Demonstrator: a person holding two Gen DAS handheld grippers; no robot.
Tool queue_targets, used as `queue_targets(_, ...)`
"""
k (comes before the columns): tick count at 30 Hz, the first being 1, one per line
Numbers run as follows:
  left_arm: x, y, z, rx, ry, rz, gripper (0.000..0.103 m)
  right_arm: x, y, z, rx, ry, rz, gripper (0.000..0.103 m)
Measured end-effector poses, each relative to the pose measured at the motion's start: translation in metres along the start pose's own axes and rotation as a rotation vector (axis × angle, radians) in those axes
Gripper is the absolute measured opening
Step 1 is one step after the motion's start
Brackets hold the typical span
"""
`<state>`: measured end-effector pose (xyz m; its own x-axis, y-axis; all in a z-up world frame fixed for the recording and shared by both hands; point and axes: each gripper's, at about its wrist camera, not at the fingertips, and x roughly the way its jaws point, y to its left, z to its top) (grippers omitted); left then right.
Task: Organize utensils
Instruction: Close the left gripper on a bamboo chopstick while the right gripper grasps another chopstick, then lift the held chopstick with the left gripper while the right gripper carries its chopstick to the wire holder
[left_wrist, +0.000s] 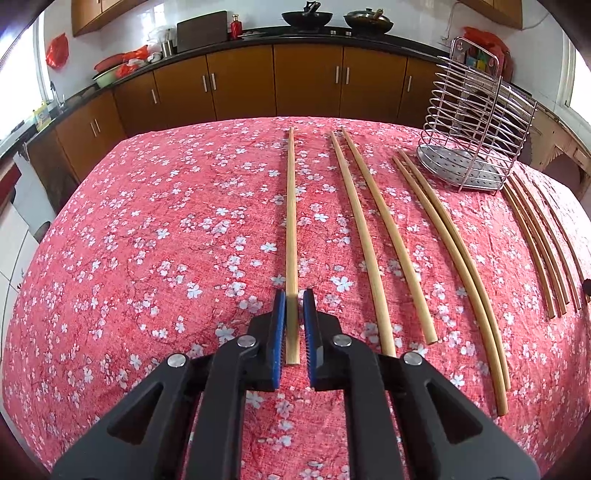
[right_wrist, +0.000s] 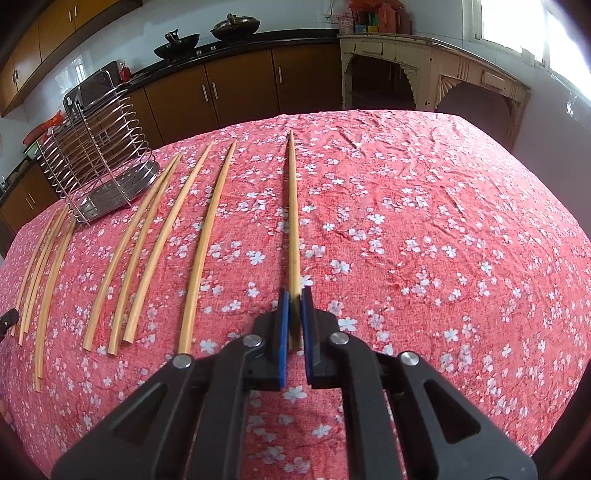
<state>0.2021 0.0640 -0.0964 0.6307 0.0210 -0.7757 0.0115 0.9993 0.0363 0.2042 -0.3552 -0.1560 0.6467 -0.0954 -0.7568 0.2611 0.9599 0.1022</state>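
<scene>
Each hand-held gripper straddles the near end of a chopstick on the tabletop (left_wrist: 147, 221), which is covered in a red flowered cloth. The left hand-held gripper (left_wrist: 295, 295) has its blue pads set either side of the leftmost chopstick (left_wrist: 291, 221); a slim gap shows beside the right pad, so the jaws read as slightly apart and not yet clamped. The right hand-held gripper (right_wrist: 294, 293) frames the rightmost chopstick (right_wrist: 293, 206) more tightly — its pads look pressed against the wood, which is blurred just at the tips, so I judge it clamped on that stick. In both views the stick's long axis runs straight ahead, in line with the fingers, its thin tip pointing away toward the far table edge. The remaining chopsticks (left_wrist: 373, 236) lie roughly parallel between the two, fanning toward the wire rack (left_wrist: 476, 129), which stands at the far edge, to the right of the left hand-held gripper and to the left of the right one. Neither hand is plainly nearer the rack. The coming move turns on that alignment — each stick must be lifted by its thick end and swung inward to the rack, where a long stick held at one end is likely to droop or pivot.
</scene>
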Motion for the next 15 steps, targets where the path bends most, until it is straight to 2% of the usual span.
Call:
queue_targets(4,-0.001,0.003,0.000,-0.008,0.000,-0.010,0.007,-0.002,-0.005,-0.001,0.020,-0.001,0.029,0.008)
queue_targets(7,-0.008,0.007,-0.003,-0.014,-0.015,-0.023,0.007,-0.015,-0.009,-0.001,0.017,-0.040,0.036,0.008)
queue_targets(15,-0.067,0.018,0.004,-0.009,-0.198,-0.052,0.007,-0.074,-0.007,0.013,-0.038,-0.231,0.018,0.008)
